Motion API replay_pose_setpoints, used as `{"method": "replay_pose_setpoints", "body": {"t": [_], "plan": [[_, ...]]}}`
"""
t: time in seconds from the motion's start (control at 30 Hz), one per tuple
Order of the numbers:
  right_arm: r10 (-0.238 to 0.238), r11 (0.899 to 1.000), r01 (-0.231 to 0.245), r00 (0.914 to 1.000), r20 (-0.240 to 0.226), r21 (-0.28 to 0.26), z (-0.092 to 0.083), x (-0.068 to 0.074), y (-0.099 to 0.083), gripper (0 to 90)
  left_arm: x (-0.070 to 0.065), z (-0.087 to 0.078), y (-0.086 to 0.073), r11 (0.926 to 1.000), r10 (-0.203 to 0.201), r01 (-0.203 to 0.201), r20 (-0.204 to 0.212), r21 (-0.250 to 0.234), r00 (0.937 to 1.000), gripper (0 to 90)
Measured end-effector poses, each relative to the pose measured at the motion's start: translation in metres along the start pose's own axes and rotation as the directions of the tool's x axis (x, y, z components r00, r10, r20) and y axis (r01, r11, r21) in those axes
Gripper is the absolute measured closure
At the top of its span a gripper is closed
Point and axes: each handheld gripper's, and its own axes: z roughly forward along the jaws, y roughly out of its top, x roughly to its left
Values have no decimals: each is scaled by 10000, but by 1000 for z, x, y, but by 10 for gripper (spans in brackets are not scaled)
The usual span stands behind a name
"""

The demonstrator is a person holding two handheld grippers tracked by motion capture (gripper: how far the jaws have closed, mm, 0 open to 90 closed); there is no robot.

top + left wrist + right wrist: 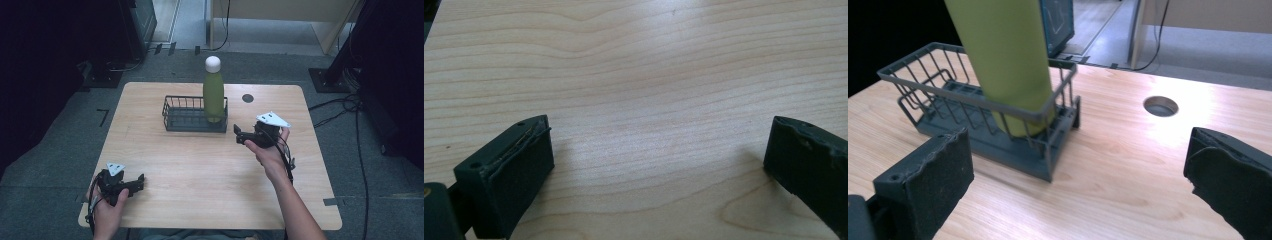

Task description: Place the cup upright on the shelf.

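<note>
Idle at the table's near left corner, the left gripper (pixel 140 181) rests with jaws wide and empty. Mid-table, the green bottle (pixel 213 96) stands upright in the right end of the wire basket (pixel 175 118). Just right of it, the right gripper (pixel 237 135) gapes wide, holding nothing; a careless sweep could likely tip the tall bottle or drag the basket.

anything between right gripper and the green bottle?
Only the basket's wire wall, then bare table. The right gripper view shows the right gripper open, facing the bottle standing inside the basket.
</note>
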Motion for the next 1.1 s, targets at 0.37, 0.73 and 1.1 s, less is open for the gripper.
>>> {"method": "replay_pose_setpoints", "body": {"t": [0.37, 0.73, 1.1], "plan": [[311, 9994, -317, 9989, 364, 162, -21, -22, -25, 0, 0, 0, 0, 10000, 27, -27, -2, 18, 10000, 0], [533, 9978, -561, 9956, 765, 354, -40, -44, -47, 0, 0, 0, 0, 10000, 27, -27, 0, 15, 10000, 0], [803, 9943, -883, 9889, 1248, 602, -57, -67, -72, 0, 0, 0, 0, 10000, 28, -28, -2, 19, 10000, 0]]}}
